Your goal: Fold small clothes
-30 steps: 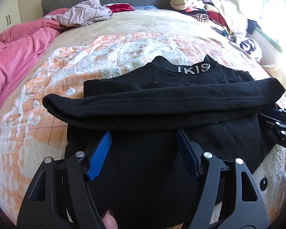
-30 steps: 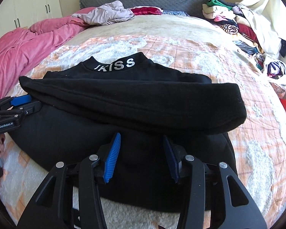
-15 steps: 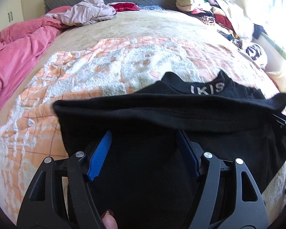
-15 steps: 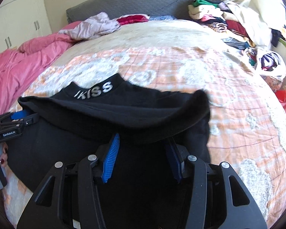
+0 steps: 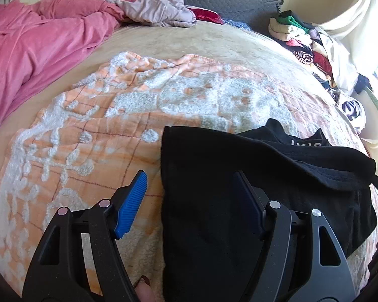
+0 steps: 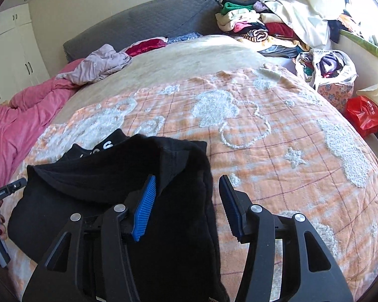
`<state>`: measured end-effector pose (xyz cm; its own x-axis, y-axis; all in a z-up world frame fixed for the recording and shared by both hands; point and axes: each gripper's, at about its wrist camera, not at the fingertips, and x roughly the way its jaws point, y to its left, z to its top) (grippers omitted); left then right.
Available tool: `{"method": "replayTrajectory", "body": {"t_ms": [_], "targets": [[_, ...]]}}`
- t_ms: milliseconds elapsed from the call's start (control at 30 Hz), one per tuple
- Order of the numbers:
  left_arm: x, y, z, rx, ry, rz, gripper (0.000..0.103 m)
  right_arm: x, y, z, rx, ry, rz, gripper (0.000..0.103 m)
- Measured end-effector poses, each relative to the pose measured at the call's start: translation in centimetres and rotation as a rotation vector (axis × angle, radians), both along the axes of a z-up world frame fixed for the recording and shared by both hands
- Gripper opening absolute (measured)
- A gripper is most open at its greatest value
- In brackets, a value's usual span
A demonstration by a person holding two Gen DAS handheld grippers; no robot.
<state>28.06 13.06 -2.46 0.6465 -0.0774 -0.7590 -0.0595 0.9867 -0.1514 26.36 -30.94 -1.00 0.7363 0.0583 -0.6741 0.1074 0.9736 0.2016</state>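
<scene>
A black top with white collar lettering [image 5: 252, 188] lies on the orange and white blanket [image 5: 88, 138], its sleeves folded across the body. My left gripper [image 5: 191, 198] is open, its jaws wide apart over the top's left edge, holding nothing. In the right wrist view the same top [image 6: 113, 201] lies at lower left. My right gripper [image 6: 186, 201] is open over the top's right edge, its left finger [image 6: 143, 211] above the cloth and its right finger over the blanket. The left gripper's tip [image 6: 10, 191] shows at the far left.
A pink duvet [image 5: 37, 50] lies along the left side. A crumpled mauve garment [image 5: 153, 10] and a red one [image 5: 206, 15] lie by the grey headboard [image 6: 143, 25]. A pile of clothes [image 6: 252, 25], a floral bag [image 6: 332, 75] and a red bag [image 6: 365, 115] sit to the right.
The two grippers have swung outward, the left to the top's left edge and the right to its right edge. The top now looks narrower, with its sides drawn in.
</scene>
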Motion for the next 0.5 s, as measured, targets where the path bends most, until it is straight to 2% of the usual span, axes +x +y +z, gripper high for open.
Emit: {"method": "replayTrajectory", "body": {"t_ms": [167,300,367,500], "targets": [[0.1,1.8,-0.4,-0.005,0.018,0.033,0.063,0.3,-1.2,0.0,-0.018,0.013,-0.034,0.054],[0.1,2.3,-0.5,-0.006,0.022,0.037,0.063,-0.6,-2.9,1.8,0.021,-0.081,-0.081,0.054],[0.1,2.4,-0.6,-0.013,0.023,0.040,0.063,-0.7,-3.3,2.2,0.022,-0.092,-0.079,0.056],[0.2,2.5,-0.8,-0.021,0.028,0.036,0.063,0.5,-2.7,0.3,-0.024,0.021,-0.032,0.059]]}}
